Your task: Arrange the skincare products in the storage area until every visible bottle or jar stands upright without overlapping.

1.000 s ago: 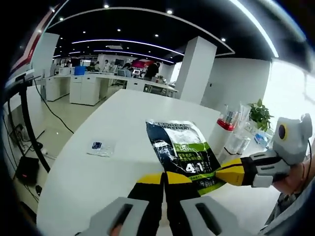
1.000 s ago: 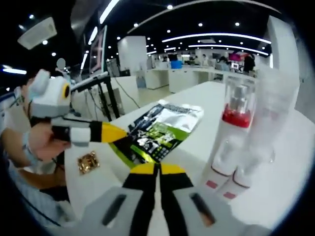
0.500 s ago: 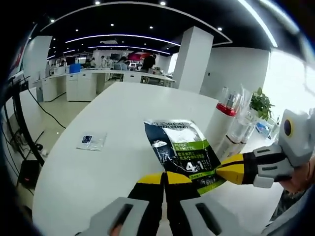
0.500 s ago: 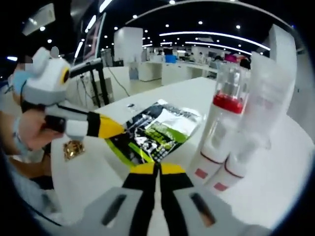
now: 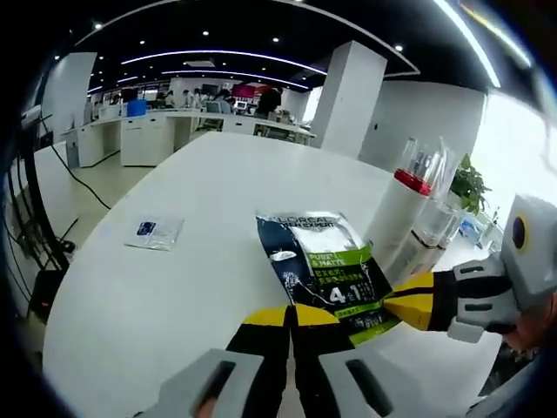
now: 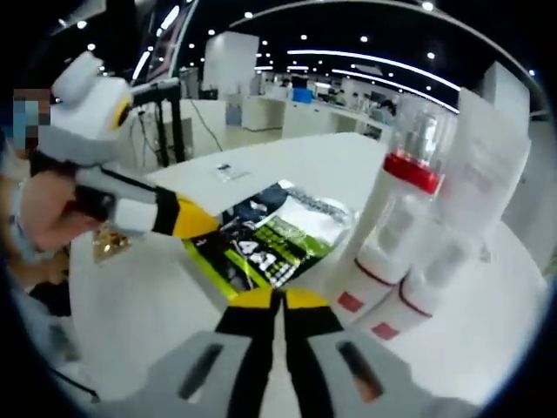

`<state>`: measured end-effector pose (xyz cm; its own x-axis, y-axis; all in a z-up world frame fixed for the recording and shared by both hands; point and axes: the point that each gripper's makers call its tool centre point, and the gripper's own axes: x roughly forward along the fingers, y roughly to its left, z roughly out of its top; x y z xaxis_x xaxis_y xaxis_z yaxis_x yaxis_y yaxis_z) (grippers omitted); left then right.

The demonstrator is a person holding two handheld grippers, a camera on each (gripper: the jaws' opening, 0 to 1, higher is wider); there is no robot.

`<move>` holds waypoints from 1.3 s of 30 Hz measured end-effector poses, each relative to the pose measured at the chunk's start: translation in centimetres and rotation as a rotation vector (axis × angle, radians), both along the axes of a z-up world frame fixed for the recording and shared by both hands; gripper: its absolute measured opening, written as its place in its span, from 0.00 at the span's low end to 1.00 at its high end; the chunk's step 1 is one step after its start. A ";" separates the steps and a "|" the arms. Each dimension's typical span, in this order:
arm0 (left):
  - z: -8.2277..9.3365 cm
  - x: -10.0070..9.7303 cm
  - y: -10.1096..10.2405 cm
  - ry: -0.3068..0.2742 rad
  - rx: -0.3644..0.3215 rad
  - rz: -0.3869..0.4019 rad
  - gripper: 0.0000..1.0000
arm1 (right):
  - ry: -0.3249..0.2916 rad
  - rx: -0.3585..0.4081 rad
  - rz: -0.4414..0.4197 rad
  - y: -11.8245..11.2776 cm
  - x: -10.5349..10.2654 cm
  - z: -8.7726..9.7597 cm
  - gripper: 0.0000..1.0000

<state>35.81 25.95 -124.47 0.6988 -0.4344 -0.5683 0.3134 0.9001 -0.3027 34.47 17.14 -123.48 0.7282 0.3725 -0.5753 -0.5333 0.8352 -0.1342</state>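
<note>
A black and green pouch [image 5: 324,268] lies flat on the white table [image 5: 174,305], its near edge toward me. My left gripper [image 5: 291,312] is shut, its yellow tips meeting on the pouch's near left edge. My right gripper [image 5: 392,306] comes in from the right, shut on the pouch's near right corner. In the right gripper view the pouch [image 6: 271,239] sits ahead of my right gripper [image 6: 280,299], and the left gripper [image 6: 202,225] touches its left edge. A white bottle with a red collar [image 6: 393,218] and a clear-capped tube [image 6: 448,248] stand upright together beside the pouch.
A small flat sachet [image 5: 153,233] lies on the table further left. A small gold wrapper [image 6: 108,245] rests near the person's hand [image 6: 48,218]. A potted plant [image 5: 468,185] stands behind the bottles. The table edge curves round on the left.
Both views have shifted with the hands. The pouch stays at both grippers' tips. The bottles look larger and nearer in the right gripper view.
</note>
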 end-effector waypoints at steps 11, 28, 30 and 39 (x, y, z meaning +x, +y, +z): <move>-1.3 -0.4 0.0 0.035 0.010 0.040 0.00 | -0.015 -0.026 0.012 -0.5 -0.1 0.0 0.00; 0.7 0.3 2.1 -0.156 0.234 0.033 0.05 | 0.046 -0.064 0.055 -0.3 -1.1 -2.3 0.00; 0.9 0.2 1.3 -0.155 0.206 0.001 0.04 | 0.042 -0.068 0.055 -0.4 -1.0 -2.3 0.00; -0.9 -0.4 -0.6 -0.105 0.221 -0.069 0.01 | 0.042 -0.069 0.053 -0.3 -1.0 -2.3 0.00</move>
<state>35.43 25.39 -125.33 0.7317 -0.3565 -0.5810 0.3960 0.9161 -0.0634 33.44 16.83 -125.81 0.6833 0.3684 -0.6304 -0.5826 0.7955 -0.1666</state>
